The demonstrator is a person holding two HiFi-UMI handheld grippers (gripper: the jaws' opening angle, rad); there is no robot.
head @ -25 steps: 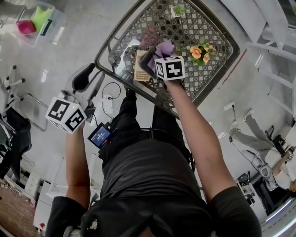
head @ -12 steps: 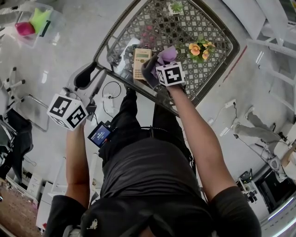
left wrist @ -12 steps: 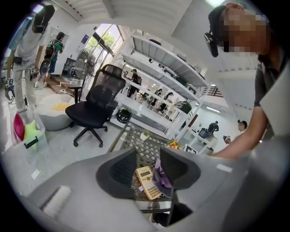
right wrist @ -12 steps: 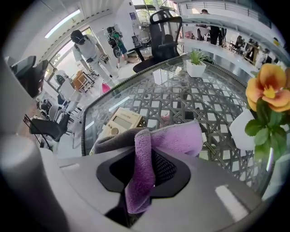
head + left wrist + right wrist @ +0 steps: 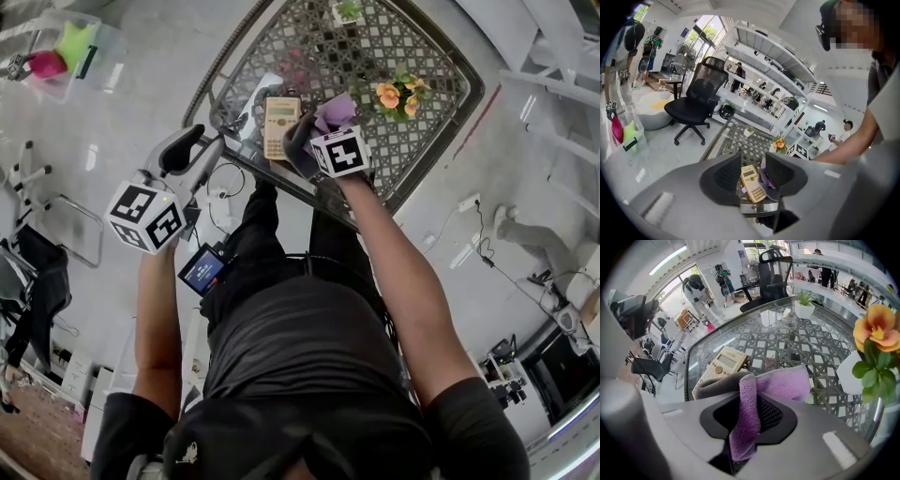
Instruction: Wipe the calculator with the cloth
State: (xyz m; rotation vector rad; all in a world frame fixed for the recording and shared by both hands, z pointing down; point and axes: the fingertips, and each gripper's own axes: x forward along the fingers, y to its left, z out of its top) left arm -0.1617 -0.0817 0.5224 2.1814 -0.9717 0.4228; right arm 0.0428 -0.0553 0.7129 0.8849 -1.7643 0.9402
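Right gripper (image 5: 314, 141): jaws clamped tight on the purple cloth (image 5: 780, 383), pinched at 1 fold so a loose flap hangs forward as the wiping face. The flap is at the beige calculator (image 5: 280, 127), contact unclear. The calculator lies flat by the glass lattice table's (image 5: 427, 56) near edge. Left gripper (image 5: 187, 155): jaws apart, empty, off the table, aimed at the calculator, probably to steady it.
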